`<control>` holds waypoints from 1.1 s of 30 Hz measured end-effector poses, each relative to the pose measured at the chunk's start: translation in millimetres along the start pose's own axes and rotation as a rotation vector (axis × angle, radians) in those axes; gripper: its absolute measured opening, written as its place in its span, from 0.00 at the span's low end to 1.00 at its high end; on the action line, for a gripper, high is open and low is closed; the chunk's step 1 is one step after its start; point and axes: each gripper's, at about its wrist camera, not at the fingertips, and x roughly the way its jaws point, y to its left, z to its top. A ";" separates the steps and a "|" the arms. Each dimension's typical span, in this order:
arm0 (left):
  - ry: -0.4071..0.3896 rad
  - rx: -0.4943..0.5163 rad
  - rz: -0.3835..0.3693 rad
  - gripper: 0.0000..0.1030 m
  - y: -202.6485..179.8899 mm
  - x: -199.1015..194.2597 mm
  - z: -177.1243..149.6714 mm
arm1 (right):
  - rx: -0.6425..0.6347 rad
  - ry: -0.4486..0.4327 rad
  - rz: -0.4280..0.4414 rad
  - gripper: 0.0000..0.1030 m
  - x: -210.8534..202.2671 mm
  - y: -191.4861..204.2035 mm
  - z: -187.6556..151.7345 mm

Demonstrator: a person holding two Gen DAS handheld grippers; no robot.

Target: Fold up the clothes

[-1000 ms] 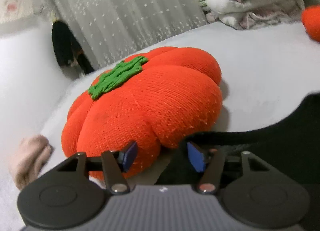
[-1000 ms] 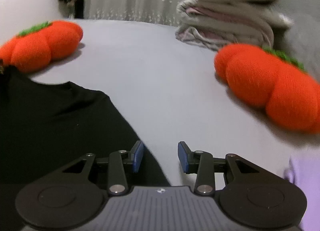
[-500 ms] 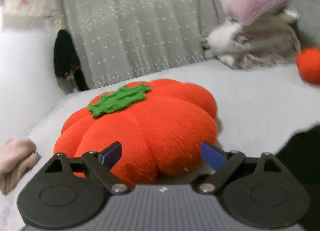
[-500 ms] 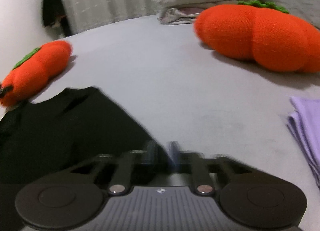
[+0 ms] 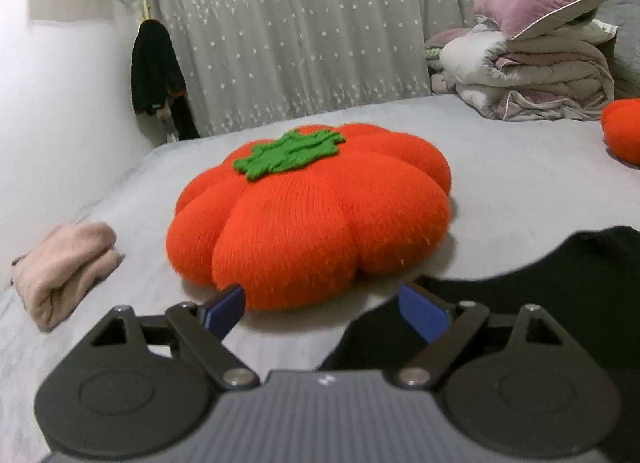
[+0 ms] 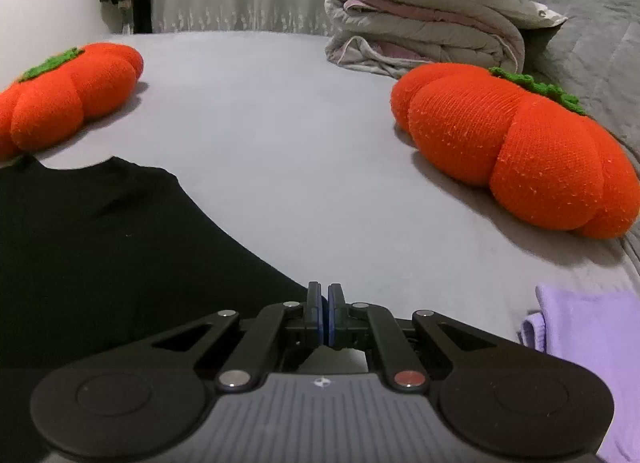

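The left tongs (image 5: 322, 309), narrower a second ago, now gape wide and empty before a knitted orange pumpkin cushion (image 5: 312, 211), while the right tongs (image 6: 324, 313) have pressed shut, whether on the cloth's edge is unclear. The flat black garment (image 6: 100, 247) lies on the smooth grey bed (image 6: 288, 135). Folded quilts (image 6: 432, 35) and a starred curtain (image 5: 296, 31) stand behind.

orange pumpkin cushion (image 5: 312, 219) mid frame: coarse knit, fuzzy, green knit leaf. black garment (image 6: 112, 255) lower left: matt smooth cloth. bed sheet (image 6: 280, 135): smooth grey fabric. left gripper (image 5: 322, 309) matt black plastic, blue pads (image 5: 422, 311), shiny metal rivets. lilac cloth (image 6: 592, 335) lower right: soft knit.
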 end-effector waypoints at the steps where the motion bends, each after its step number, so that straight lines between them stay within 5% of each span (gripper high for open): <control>1: 0.010 -0.011 0.004 0.86 2.2 -2.4 -1.0 | -0.010 0.007 -0.008 0.05 2.4 0.4 1.0; 4: 0.040 -0.045 0.017 0.86 8.7 -9.5 -4.1 | -0.035 0.035 -0.047 0.05 11.8 7.2 -3.2; 8: 0.089 -0.115 0.032 0.86 22.3 -24.9 -8.2 | 0.110 0.011 0.013 0.34 -8.0 -9.8 -12.0; 15: 0.201 -0.313 0.042 0.86 51.5 -60.9 -18.9 | 0.374 0.063 0.202 0.34 -32.2 -40.2 -36.6; 19: 0.251 -0.324 0.060 0.86 48.4 -65.6 -31.9 | 0.531 0.103 0.326 0.33 -33.8 -40.5 -54.3; 22: 0.286 -0.319 0.107 0.87 47.1 -64.0 -41.9 | 0.525 0.100 0.312 0.29 -34.4 -27.9 -54.0; 24: 0.305 -0.326 0.119 0.87 51.1 -60.2 -48.5 | 0.524 0.103 0.295 0.10 -33.4 -21.0 -51.4; 33: 0.336 -0.346 0.151 0.87 68.5 -53.8 -61.8 | 0.230 0.044 0.115 0.05 -54.8 4.4 -32.5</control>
